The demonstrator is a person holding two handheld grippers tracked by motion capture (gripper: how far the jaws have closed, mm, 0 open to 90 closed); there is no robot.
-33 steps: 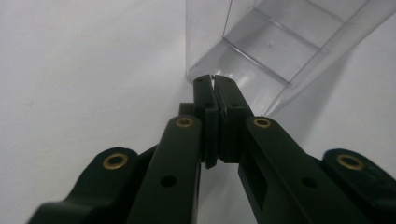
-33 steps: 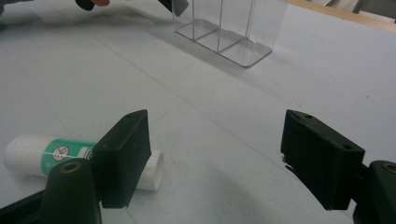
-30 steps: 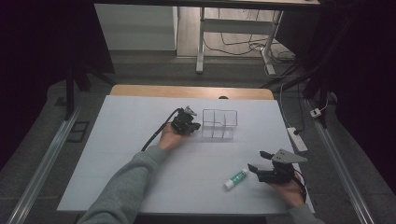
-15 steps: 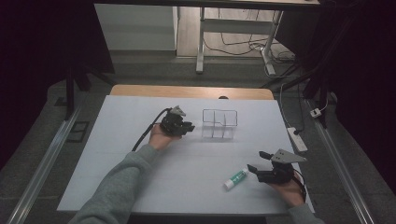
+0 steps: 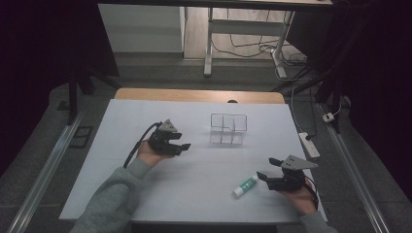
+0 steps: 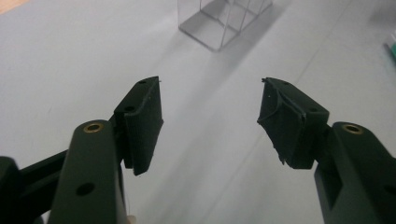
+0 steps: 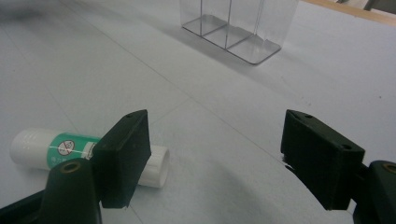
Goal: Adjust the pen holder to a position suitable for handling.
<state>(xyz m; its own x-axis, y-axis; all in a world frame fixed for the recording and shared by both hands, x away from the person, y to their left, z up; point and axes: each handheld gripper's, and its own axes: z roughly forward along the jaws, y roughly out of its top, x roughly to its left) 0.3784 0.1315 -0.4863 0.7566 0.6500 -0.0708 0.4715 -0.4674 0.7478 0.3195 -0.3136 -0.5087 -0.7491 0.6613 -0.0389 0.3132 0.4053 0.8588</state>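
Note:
A white glue stick with a green label (image 5: 245,185) (image 7: 60,149) lies flat on the white table near its front right. My right gripper (image 5: 265,168) (image 7: 215,154) sits just right of it, open, jaws wide and empty, with the left jaw in front of the stick's end. A clear plastic organizer with compartments (image 5: 228,128) (image 7: 238,25) (image 6: 224,18) stands upright mid-table. My left gripper (image 5: 183,145) (image 6: 210,119) is held left of the organizer, open with nothing between its jaws.
The white table top (image 5: 204,160) has a wooden strip (image 5: 199,95) along its far edge. A power strip (image 5: 310,144) lies off the table's right side. Metal rails (image 5: 46,170) run along the floor at both sides.
My left gripper has drawn back toward the left and front, away from the organizer. The right gripper and the glue stick have stayed where they were.

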